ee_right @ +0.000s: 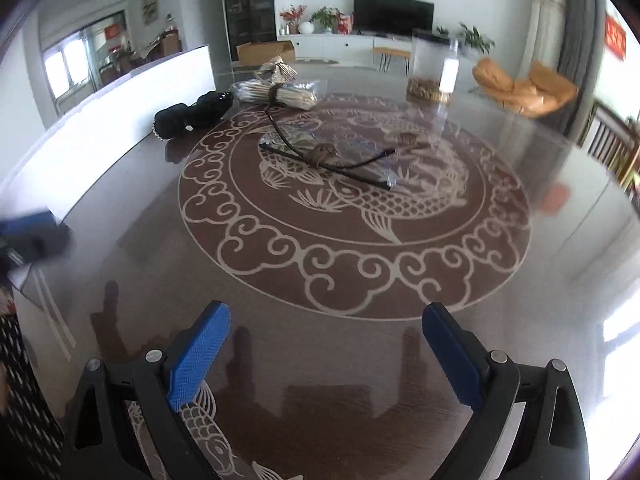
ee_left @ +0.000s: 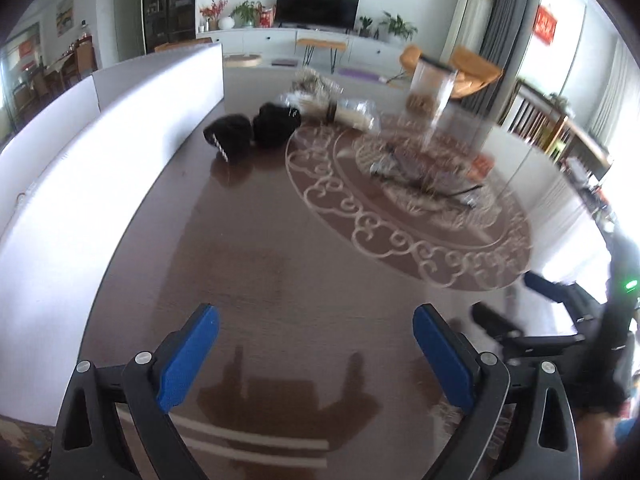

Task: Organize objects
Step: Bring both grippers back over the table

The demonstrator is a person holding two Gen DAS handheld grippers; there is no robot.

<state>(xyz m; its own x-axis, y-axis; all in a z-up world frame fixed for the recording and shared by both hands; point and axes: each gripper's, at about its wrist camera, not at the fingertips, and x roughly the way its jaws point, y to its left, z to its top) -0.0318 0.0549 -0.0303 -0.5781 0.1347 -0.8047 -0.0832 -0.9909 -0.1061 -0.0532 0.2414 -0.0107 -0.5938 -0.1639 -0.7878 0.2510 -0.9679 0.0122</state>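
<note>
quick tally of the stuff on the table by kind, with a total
black fabric bundles: 2
bagged bundle of pale sticks: 1
clear jar with brown contents: 1
clear packet with thin black rods and a brown knot: 1
tan patterned bow-like piece: 1
total: 6
Both grippers, left gripper and right gripper, are open and empty, so they are not counted.

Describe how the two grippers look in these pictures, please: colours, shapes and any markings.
Both look alike. The left gripper has two black angular plastic arms with triangular cut-outs and round silver pivot pins. Its fingers carry flat blue pads with a fine dotted texture. The right gripper has the same build, and its fingers have the same blue pads. In the left wrist view a small green light glows on the right gripper's body.
</note>
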